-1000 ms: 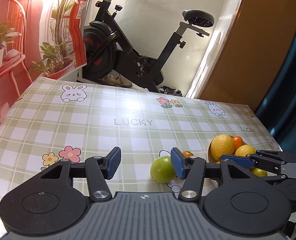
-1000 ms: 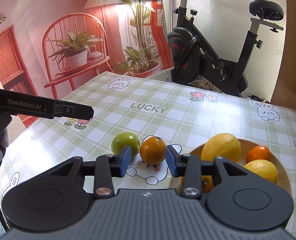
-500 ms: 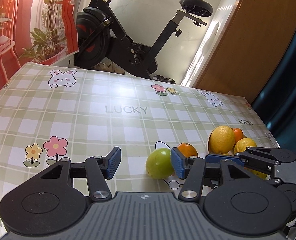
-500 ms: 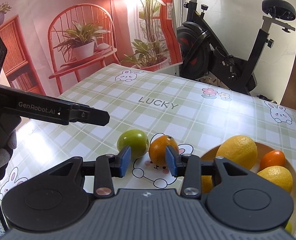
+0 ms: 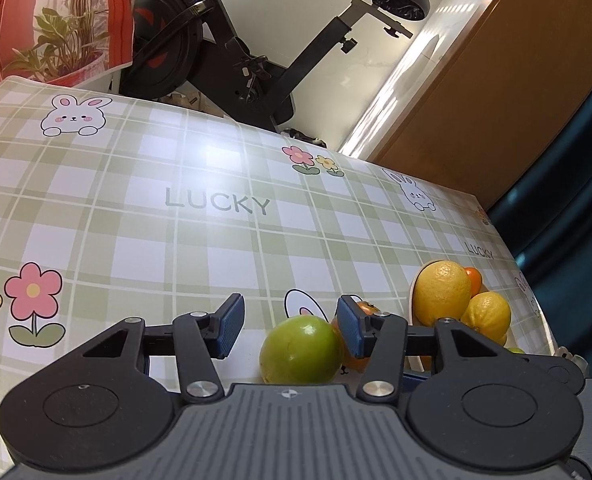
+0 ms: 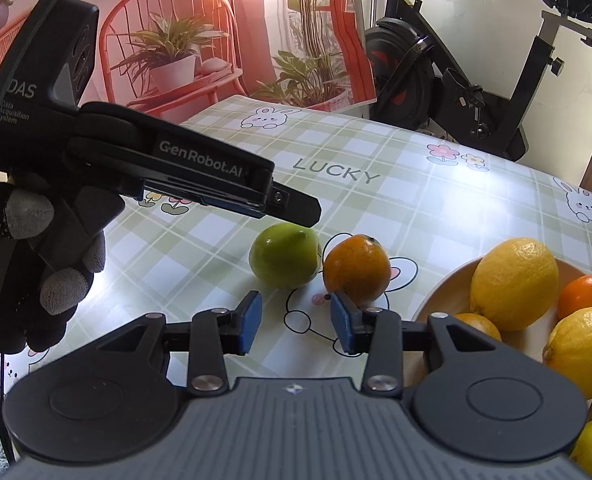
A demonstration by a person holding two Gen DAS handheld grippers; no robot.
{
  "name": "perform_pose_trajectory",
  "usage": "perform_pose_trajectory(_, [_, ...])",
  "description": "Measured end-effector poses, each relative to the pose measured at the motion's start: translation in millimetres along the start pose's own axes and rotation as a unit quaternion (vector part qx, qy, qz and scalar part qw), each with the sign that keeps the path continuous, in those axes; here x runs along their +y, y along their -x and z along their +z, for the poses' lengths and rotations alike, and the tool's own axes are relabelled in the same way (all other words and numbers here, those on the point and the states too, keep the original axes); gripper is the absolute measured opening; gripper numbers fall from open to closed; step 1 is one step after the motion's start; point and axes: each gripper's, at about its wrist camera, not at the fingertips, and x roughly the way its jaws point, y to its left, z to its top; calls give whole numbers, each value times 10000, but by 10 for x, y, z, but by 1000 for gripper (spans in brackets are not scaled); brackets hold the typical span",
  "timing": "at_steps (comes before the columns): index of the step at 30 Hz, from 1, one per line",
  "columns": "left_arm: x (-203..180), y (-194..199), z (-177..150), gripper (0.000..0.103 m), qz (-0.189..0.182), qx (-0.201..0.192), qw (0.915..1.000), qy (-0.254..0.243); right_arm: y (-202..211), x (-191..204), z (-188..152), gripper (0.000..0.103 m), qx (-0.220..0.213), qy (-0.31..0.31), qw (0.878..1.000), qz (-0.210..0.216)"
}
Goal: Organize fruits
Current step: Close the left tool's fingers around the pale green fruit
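Most of the fruit is already in our bowl [image 6: 432, 300], which sits at about 4 o'clock in the right view: two lemons [image 6: 514, 284], some small oranges and a bit of green fruit low at the edge. Two fruits are still out on the counter [image 6: 436, 208], so we think the job is more than half done. The green fruit [image 6: 284, 256] lies near the middle, and the orange [image 6: 356, 268] sits just beside it at its 3 o'clock. Our left tool [image 5: 290, 330] has just been closing a little, but its pads are still apart; the green fruit shows in the gap, not pinched yet. Our right tool [image 6: 296, 328] is apart and empty, with the orange just past its right pad. We still need to lift both fruits into the bowl.
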Motion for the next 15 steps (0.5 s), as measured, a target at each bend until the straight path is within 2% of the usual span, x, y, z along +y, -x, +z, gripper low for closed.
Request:
perform_pose_trajectory(2, [30, -50, -20, 53, -205, 127, 9997, 99, -7, -2, -10, 41, 18, -18, 10000, -7])
perform_pose_trajectory(9, [19, -31, -135, 52, -407, 302, 9987, 30, -11, -19, -46, 41, 53, -86, 9999, 10])
perform_pose_trajectory(11, [-3, -19, -163, 48, -471, 385, 9981, -59, -13, -23, -57, 41, 62, -112, 9999, 29])
perform_pose_trajectory(15, [-73, 19, -208, 46, -582, 491, 9967, -291, -28, -35, -73, 42, 89, -165, 9998, 59])
